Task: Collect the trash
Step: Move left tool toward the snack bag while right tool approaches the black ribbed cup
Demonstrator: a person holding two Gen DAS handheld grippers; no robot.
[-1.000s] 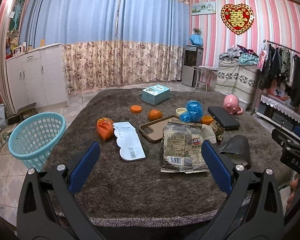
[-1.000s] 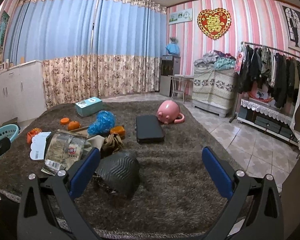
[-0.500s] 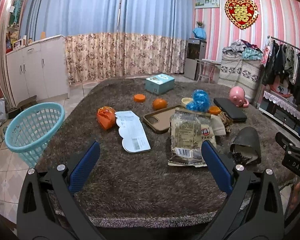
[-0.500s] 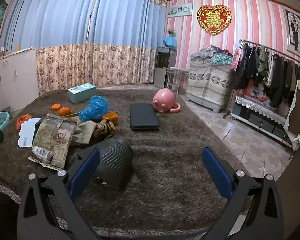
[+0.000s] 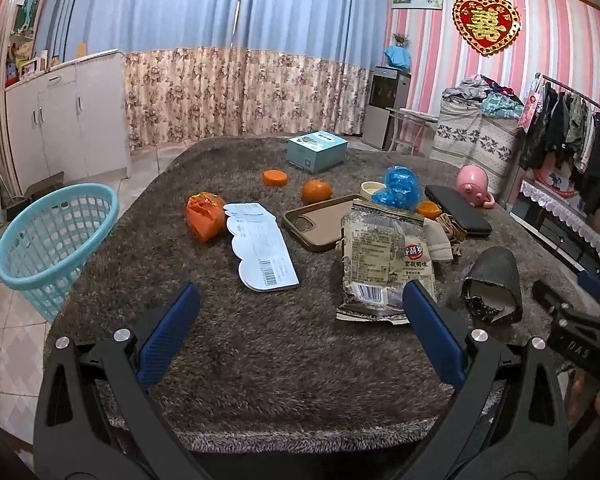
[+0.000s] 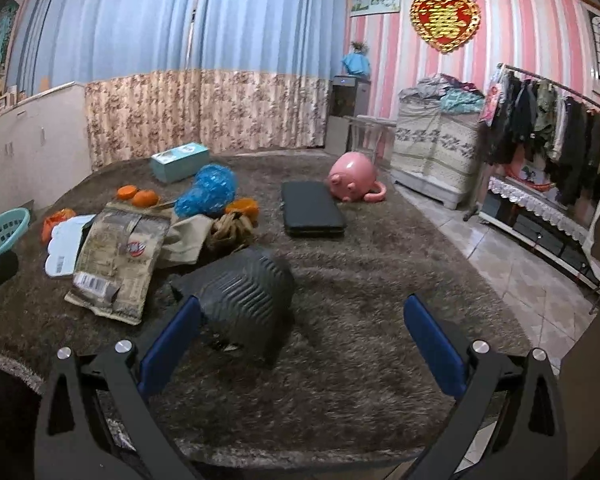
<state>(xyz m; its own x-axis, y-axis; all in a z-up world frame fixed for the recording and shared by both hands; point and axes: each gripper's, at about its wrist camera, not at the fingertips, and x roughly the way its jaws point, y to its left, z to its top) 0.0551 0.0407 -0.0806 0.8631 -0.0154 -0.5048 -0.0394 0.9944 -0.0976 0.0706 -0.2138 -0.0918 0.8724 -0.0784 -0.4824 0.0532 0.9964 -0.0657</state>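
With both grippers spread wide and empty, left gripper (image 5: 300, 330) sits short of the snack wrapper (image 5: 384, 260) at 1 o'clock on the worktop (image 5: 280, 344); basket (image 5: 52, 236) at 10. Risk: flat foil slips or snags pile. Right gripper (image 6: 300, 330) idle.

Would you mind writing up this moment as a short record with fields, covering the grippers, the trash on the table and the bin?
left gripper: open, holds nothing, above the near table edge
right gripper: open, holds nothing, near the dark ridged wrapper
surface: table under a shaggy brown cover
trash in view: snack bag, white label card, orange crumpled bag, blue plastic wad
bin: teal basket, beside the table's left edge
progress: nothing grasped yet
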